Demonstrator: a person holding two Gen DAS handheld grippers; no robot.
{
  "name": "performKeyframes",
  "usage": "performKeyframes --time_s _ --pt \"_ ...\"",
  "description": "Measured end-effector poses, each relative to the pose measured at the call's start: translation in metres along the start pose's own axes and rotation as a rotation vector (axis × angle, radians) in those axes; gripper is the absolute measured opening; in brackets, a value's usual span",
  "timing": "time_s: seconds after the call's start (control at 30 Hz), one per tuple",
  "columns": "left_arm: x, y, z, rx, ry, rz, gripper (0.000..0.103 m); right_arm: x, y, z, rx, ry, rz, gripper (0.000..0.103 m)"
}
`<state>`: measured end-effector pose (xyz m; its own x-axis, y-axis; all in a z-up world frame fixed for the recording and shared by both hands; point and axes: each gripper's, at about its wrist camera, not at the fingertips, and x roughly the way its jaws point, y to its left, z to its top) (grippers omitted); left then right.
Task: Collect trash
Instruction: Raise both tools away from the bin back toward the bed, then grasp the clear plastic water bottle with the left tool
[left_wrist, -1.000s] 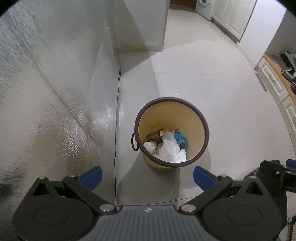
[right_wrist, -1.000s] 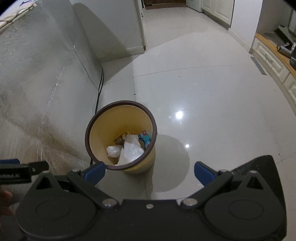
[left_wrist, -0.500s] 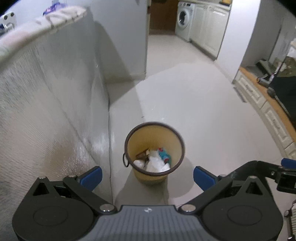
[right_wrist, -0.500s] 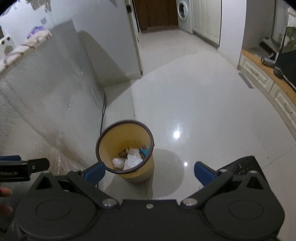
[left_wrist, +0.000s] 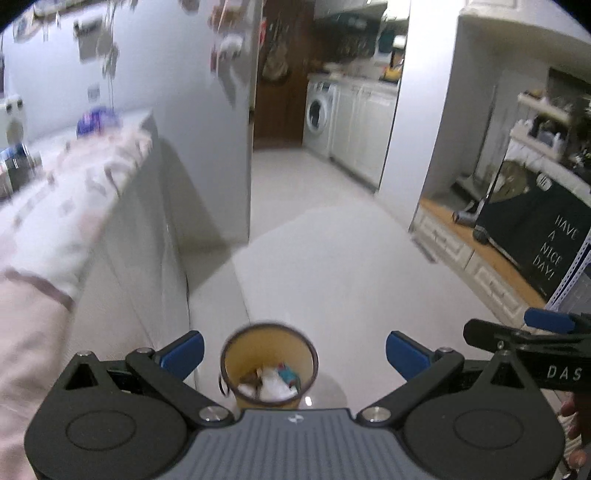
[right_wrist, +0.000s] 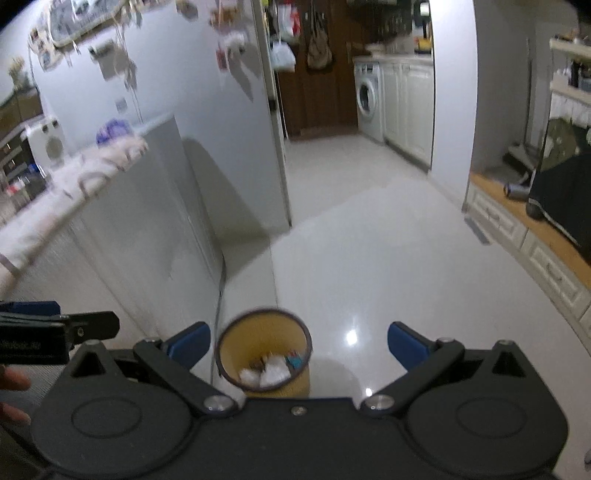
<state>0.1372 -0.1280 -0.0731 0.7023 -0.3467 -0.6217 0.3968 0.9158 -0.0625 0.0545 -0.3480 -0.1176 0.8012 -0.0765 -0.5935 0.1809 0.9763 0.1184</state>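
A yellow waste bin (left_wrist: 269, 363) (right_wrist: 264, 354) with a dark rim stands on the white floor beside a grey counter. White crumpled paper (left_wrist: 273, 384) (right_wrist: 271, 373), a brown scrap and a blue-red wrapper (left_wrist: 288, 373) lie inside it. My left gripper (left_wrist: 293, 352) hangs high above the bin, open and empty. My right gripper (right_wrist: 297, 341) is also high above it, open and empty. Each gripper shows at the edge of the other's view.
A grey counter (left_wrist: 147, 229) with a pale patterned cloth (left_wrist: 66, 192) runs along the left; bottles stand on it. A low wooden cabinet (left_wrist: 480, 258) with a black sign lines the right. A washing machine (right_wrist: 367, 99) stands far back. White floor (right_wrist: 369, 258) stretches ahead.
Both grippers have risen and tilted up, so the bin looks smaller and lower in each view. The counter top and far kitchen have come into sight. Both stay open.
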Motion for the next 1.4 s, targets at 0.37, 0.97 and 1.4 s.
performKeyframes --time_s 0.37,0.97,1.4 --pt "-0.109 0.021 0.022 -0.012 -0.245 0.051 0.103 -0.089 0.044 0.042 -0.078 -0.249 0.091 0.103" --pt "-0.206 0.163 0.043 -0.058 -0.416 0.320 0.103 -0.090 0.180 0.087 -0.180 -0.338 0.306 0.103" --pt "-0.194 0.306 0.108 -0.146 -0.402 0.434 0.103 -0.048 0.281 0.124 -0.231 -0.313 0.405 0.103"
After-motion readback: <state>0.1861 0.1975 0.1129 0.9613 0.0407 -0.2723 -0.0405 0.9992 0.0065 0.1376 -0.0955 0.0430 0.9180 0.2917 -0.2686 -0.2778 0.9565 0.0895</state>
